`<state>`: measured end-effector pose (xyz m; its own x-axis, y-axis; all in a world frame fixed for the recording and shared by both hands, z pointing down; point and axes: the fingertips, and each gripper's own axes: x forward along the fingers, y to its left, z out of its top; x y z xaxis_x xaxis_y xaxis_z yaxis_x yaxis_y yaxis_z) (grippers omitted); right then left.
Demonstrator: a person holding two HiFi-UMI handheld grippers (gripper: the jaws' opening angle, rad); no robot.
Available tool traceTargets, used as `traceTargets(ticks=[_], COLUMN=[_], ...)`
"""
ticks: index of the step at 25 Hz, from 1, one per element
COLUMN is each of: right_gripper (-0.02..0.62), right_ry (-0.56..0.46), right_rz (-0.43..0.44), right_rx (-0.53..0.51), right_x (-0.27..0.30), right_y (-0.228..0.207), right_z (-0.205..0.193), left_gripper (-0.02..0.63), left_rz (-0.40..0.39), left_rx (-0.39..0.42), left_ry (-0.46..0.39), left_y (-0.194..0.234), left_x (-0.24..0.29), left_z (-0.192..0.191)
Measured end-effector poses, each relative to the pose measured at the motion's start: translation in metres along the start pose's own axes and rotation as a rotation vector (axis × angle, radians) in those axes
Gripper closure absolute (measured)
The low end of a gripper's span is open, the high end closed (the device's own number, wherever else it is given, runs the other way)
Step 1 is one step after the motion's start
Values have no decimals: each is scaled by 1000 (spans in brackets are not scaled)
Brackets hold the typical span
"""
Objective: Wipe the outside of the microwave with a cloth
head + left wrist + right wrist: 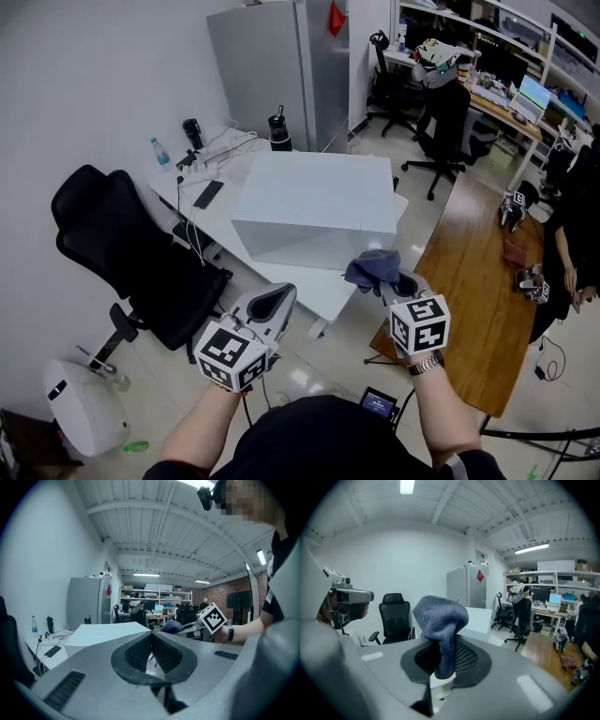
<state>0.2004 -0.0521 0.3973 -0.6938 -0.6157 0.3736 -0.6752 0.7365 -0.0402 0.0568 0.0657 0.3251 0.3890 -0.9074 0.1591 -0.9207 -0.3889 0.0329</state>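
Note:
The white microwave stands on a white table, its top and near side facing me. My right gripper is shut on a blue-grey cloth, held up in front of the microwave's near right corner and apart from it. In the right gripper view the cloth bunches above the jaws, with the microwave behind. My left gripper hovers lower left of the microwave, shut with nothing in it. The left gripper view shows the pads meeting at the tip and the microwave ahead.
A black office chair stands left of the table. A phone, cables, a water bottle and a dark flask lie on the table's far side. A wooden desk is to the right, a grey refrigerator behind.

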Motion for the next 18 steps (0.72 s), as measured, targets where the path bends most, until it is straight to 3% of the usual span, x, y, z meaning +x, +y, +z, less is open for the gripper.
traceTargets(ticks=[7,18], right_gripper=[555,557], right_ry=[-77,-127], right_rz=[30,5], right_rx=[-24,-36], right_x=[-13,-11], right_y=[40,84], right_z=[34,57], left_gripper=[601,601], left_rz=[-36,-101], left_rx=[13,32], left_ry=[-31,-52], left_y=[4,24], left_x=[-5,-17], left_z=[10,21])
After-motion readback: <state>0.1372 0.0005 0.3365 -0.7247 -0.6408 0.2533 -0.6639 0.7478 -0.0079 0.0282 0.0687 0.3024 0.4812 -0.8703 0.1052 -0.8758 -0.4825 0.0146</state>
